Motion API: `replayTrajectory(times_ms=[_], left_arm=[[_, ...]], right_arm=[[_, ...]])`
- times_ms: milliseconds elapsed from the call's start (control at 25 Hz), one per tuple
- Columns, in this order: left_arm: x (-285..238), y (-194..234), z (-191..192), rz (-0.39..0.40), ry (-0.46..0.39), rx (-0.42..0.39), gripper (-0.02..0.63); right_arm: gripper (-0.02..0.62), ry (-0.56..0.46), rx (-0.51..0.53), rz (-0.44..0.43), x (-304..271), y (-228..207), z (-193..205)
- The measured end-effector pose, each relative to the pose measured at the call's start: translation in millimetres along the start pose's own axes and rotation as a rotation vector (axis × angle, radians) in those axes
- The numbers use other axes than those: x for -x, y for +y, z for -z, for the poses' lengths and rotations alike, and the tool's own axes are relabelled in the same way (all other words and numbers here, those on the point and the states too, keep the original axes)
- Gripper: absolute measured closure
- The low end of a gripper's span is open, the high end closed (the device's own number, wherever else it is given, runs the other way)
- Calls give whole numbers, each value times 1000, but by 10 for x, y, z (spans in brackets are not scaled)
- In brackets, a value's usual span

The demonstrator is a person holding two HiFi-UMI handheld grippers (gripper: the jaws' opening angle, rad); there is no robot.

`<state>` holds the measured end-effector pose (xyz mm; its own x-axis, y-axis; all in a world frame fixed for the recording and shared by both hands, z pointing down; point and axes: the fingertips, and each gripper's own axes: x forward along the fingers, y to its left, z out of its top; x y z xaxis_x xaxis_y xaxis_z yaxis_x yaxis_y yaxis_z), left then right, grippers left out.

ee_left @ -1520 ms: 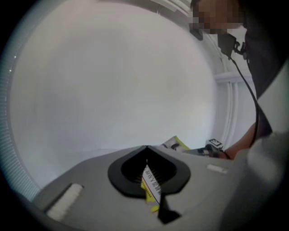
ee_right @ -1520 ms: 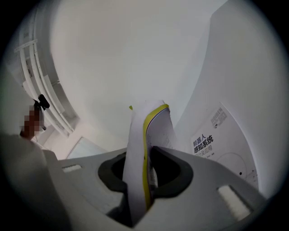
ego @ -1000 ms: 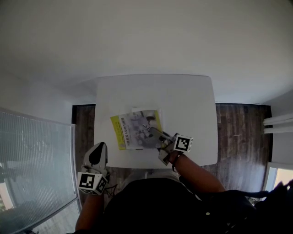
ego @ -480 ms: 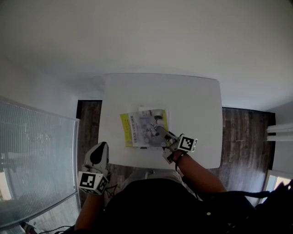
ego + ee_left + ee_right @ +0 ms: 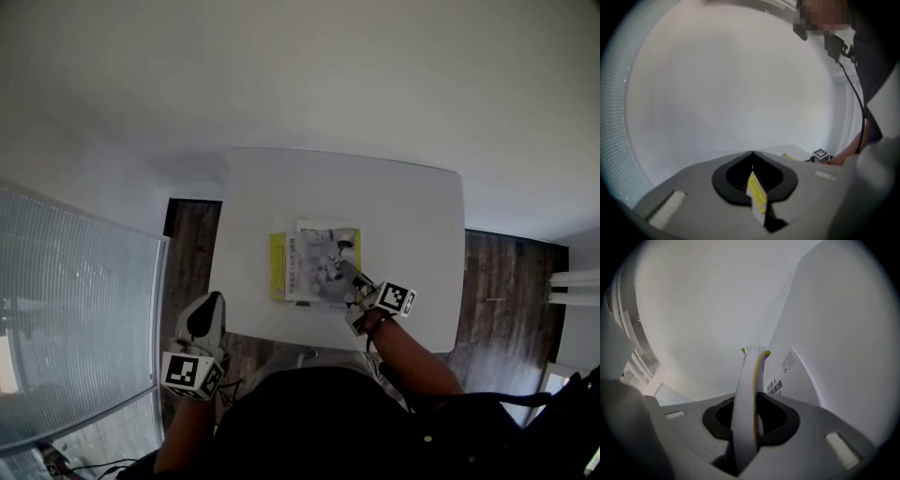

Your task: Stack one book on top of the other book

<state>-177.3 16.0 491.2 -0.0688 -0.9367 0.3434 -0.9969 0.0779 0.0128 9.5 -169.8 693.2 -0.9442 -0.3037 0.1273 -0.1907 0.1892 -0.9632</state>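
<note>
A book with a yellow spine and grey picture cover point(image 5: 319, 267) rests near the front middle of the white table point(image 5: 403, 206). A white book beneath it shows only as a thin edge point(image 5: 314, 224). My right gripper point(image 5: 349, 272) grips the top book's near right corner, and its jaws are closing with that book between them. In the right gripper view the book's pages and yellow cover point(image 5: 749, 394) stand edge-on in the jaws, beside the white book's printed cover point(image 5: 790, 364). My left gripper point(image 5: 199, 321) hangs off the table's front left, shut, with nothing from the table in it.
Dark wooden floor point(image 5: 511, 281) lies on both sides of the table. A frosted glass panel point(image 5: 75, 328) stands at the left, close to my left gripper. A white wall runs behind the table. White furniture edges point(image 5: 574, 279) show at the far right.
My right gripper has sunk with the yellow and grey book, which now sits squarer to the table over the white book. My left gripper has stayed beside the table's front left.
</note>
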Motion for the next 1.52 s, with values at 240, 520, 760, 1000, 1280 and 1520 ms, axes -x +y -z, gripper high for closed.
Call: replayTrajectory(times_ms=[240, 520, 760, 1000, 1280, 1520], left_arm=[[65, 89, 45, -21, -8, 4, 601], [110, 139, 3, -35, -17, 10, 601], [152, 182, -7, -40, -22, 13, 601], [108, 285, -2, -34, -31, 27, 601], [155, 483, -99, -44, -37, 27, 601], [171, 509, -140, -45, -55, 32, 601]], right_arm=[[517, -3, 0, 37, -15, -155, 15], [518, -8, 15, 69, -11, -223, -1], [512, -7, 44, 114, 7, -291, -17], [474, 27, 118, 272, -21, -573, 8], [462, 10, 145, 332, 12, -629, 10], [443, 41, 192, 375, -64, -642, 13]])
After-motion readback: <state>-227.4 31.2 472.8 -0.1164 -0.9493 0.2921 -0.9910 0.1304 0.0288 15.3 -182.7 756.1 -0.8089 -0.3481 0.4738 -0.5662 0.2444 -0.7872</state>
